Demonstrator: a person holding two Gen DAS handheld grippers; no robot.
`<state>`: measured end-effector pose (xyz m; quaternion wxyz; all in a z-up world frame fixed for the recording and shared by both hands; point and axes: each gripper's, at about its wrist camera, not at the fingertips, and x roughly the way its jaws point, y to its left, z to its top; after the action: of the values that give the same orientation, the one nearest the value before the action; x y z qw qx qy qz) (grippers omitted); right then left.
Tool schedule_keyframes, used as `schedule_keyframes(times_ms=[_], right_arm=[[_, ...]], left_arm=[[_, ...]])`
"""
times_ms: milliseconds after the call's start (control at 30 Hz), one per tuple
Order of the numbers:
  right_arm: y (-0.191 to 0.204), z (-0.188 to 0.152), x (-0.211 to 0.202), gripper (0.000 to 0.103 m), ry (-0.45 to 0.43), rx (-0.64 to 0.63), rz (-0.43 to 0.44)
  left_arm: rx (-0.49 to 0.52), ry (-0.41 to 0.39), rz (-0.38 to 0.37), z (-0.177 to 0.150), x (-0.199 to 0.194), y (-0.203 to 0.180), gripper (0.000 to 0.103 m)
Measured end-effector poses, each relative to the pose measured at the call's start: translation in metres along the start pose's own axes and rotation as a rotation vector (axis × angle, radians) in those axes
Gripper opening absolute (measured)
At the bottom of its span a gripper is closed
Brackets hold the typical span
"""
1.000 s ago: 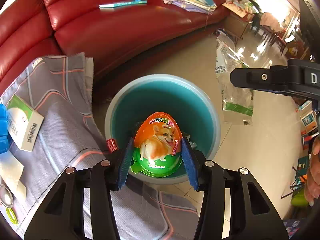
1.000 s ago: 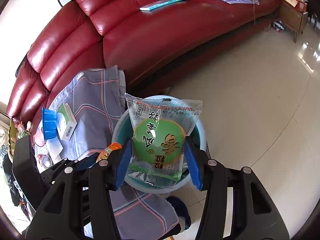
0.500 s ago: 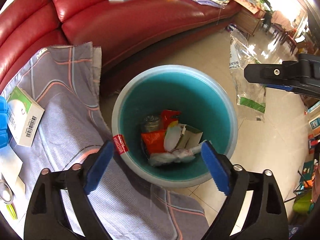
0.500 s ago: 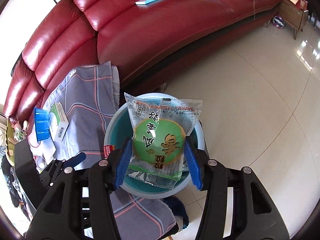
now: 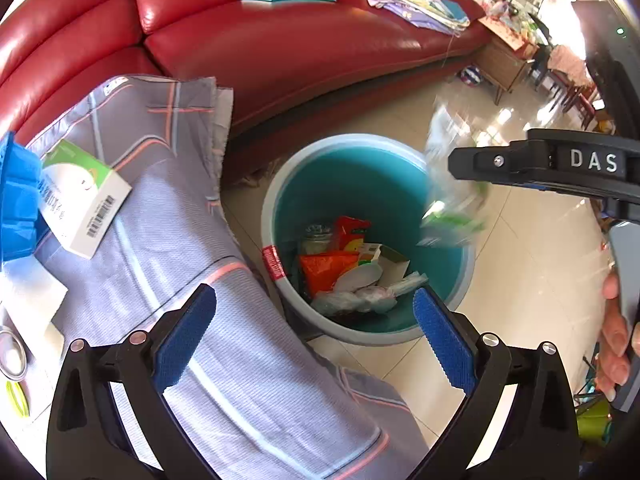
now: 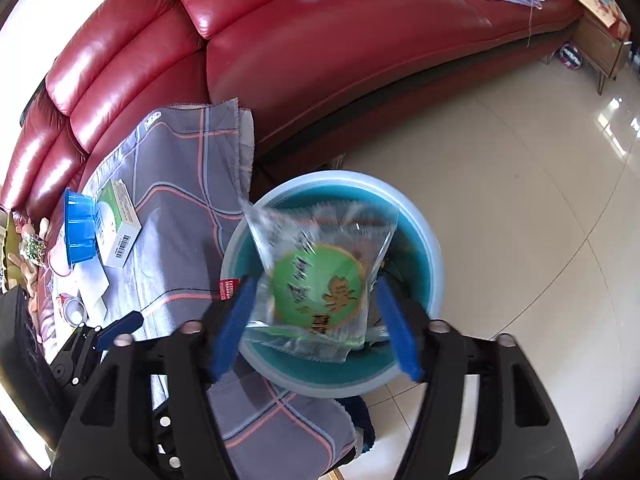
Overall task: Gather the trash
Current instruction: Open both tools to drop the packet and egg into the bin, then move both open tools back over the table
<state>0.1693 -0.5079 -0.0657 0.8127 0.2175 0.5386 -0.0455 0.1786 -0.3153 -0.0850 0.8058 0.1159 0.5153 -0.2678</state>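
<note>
Two sets of black tongs with blue ridged pads hang over a round teal plastic bin (image 5: 280,200) with a pale grey rim that stands on the shiny cream tile floor (image 6: 520,200). The left tongs (image 5: 314,330) stand wide and are opening, with nothing between the pads. The right tongs (image 6: 314,328) are opening too, and a crinkly clear plastic snack bag with a round green label (image 6: 320,284) sits between the pads, blurred and tilted over the mouth of the bin; the pads look just clear of its sides. In the left view that bag shows as a blur by the far rim, beside the black arm of the right tongs. Down in the bin lie an orange foil wrapper (image 5: 326,270), a red packet (image 5: 352,232), a small open cardboard box (image 5: 386,258) and some soft clear wrappers (image 5: 360,294). Next to the bin a bench is covered by a grey woven cloth with pink and blue lines (image 5: 180,220). On the cloth lie a white and green cardboard box with a barcode (image 5: 86,196) and a blue ridged plastic cup (image 5: 18,196). Behind stands a shiny red leather sofa (image 6: 320,60).
</note>
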Motion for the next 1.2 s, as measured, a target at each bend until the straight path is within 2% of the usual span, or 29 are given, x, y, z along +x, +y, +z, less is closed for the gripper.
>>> schedule_keyframes(times_ms=[33,100,167,200,567,900,1200], right_arm=[[0.003,0.000,0.000,0.081,0.001,-0.001,0.002],[0.007,0.000,0.001,0.082,0.006,0.001,0.003],[0.011,-0.001,0.003,0.092,0.018,0.005,-0.007],[0.014,-0.002,0.003,0.093,0.024,0.007,-0.012],[0.040,-0.018,0.005,0.094,0.061,-0.033,-0.080],[0.069,-0.027,-0.008,0.094,0.057,-0.066,-0.090],[0.116,-0.035,-0.012,0.094,0.060,-0.142,-0.077]], left_arm=[[-0.004,-0.003,-0.001,-0.001,-0.002,0.002,0.099],[-0.011,-0.009,-0.003,-0.003,-0.007,0.006,0.099],[-0.021,-0.015,-0.005,-0.005,-0.011,0.011,0.099],[-0.026,-0.018,-0.006,-0.006,-0.013,0.012,0.099],[-0.073,-0.039,-0.008,-0.020,-0.033,0.036,0.099],[-0.132,-0.073,0.007,-0.036,-0.060,0.063,0.099],[-0.229,-0.092,0.047,-0.057,-0.087,0.107,0.099]])
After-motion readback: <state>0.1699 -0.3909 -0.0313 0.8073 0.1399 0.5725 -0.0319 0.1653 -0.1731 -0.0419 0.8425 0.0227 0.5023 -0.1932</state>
